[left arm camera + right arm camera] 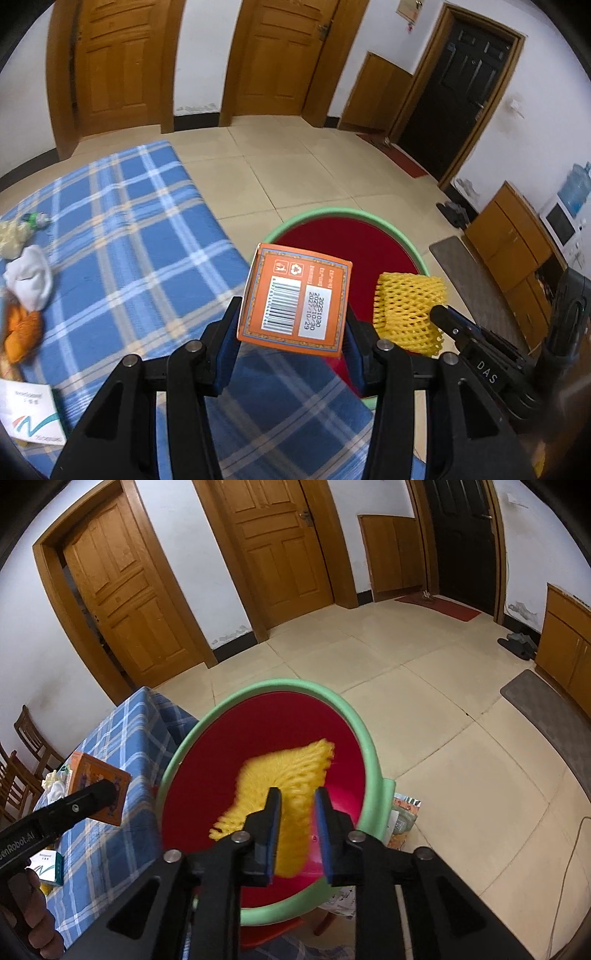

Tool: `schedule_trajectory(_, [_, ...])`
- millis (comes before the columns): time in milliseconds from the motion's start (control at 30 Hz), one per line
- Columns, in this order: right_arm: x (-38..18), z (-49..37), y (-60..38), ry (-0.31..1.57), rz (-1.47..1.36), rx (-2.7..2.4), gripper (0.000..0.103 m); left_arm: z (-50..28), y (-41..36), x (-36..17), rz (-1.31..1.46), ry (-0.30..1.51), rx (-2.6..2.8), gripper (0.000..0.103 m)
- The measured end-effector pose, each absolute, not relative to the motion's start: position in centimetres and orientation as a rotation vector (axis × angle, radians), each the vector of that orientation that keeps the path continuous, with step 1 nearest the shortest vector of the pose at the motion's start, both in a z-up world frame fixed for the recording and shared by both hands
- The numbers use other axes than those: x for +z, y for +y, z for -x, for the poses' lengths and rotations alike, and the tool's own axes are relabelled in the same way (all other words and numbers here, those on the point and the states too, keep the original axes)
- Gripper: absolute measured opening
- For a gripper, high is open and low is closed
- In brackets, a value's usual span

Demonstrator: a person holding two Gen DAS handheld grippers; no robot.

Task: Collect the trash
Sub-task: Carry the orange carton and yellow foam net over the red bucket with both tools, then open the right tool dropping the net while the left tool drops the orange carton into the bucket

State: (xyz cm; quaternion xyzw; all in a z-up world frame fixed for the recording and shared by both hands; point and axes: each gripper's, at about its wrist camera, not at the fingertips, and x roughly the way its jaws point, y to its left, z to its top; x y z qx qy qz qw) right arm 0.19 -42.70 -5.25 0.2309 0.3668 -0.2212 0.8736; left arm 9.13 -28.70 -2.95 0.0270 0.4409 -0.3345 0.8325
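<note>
An orange carton with a barcode (295,299) is clamped between the pads of my left gripper (291,310), above the table's corner and beside the bin. The bin (332,212) is red inside with a green rim (258,685) and stands on the floor against the table. My right gripper (297,794) hangs over the bin's mouth. Its jaws stand slightly apart and a yellow foam net (284,771), blurred, sits loose between them over the red interior. In the left wrist view the net (406,310) is at the right gripper's tip (439,314). The right wrist view also shows the carton (96,775).
A blue plaid cloth (129,240) covers the table. On it lie crumpled white paper (29,280), an orange scrap (20,332), a small bottle (37,219) and a white-and-green packet (29,417). Wrappers (402,812) lie by the bin. Wooden chairs (22,757) stand at left.
</note>
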Motion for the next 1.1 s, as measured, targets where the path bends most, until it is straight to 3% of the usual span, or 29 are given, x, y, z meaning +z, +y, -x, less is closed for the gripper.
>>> schedule_trajectory(133, [-5.7,0.3,-43.5,0.756,-0.502,-0.471,0.036,-9.3,-29.9,-3.8,-0.073,0.951,-0.728,0.049])
schedule_trajectory(400, [-5.6,0.4,-44.0,0.737,-0.521,-0.494,0.039,-9.1,-31.8,-4.6,-0.125,0.951,-0.753,0.049])
schedule_trajectory(533, [-5.6,0.6,-44.1,0.732,-0.528,-0.496,0.041,-8.9,-32.6,-4.8,-0.147,0.951,-0.754,0.058])
schedule_trajectory(667, [-5.3,0.6,-44.1,0.726,-0.531,-0.493,0.044,-8.8,-32.6,-4.7,-0.15,0.946,-0.751,0.059])
schedule_trajectory(833, [-4.6,0.6,-43.5,0.719,-0.534,-0.482,0.058,-8.6,-31.7,-4.2,-0.127,0.95,-0.728,0.059])
schedule_trajectory(1100, [-3.1,0.7,-42.0,0.7,-0.515,-0.447,0.066,-8.2,-28.6,-3.0,-0.081,0.941,-0.682,0.059])
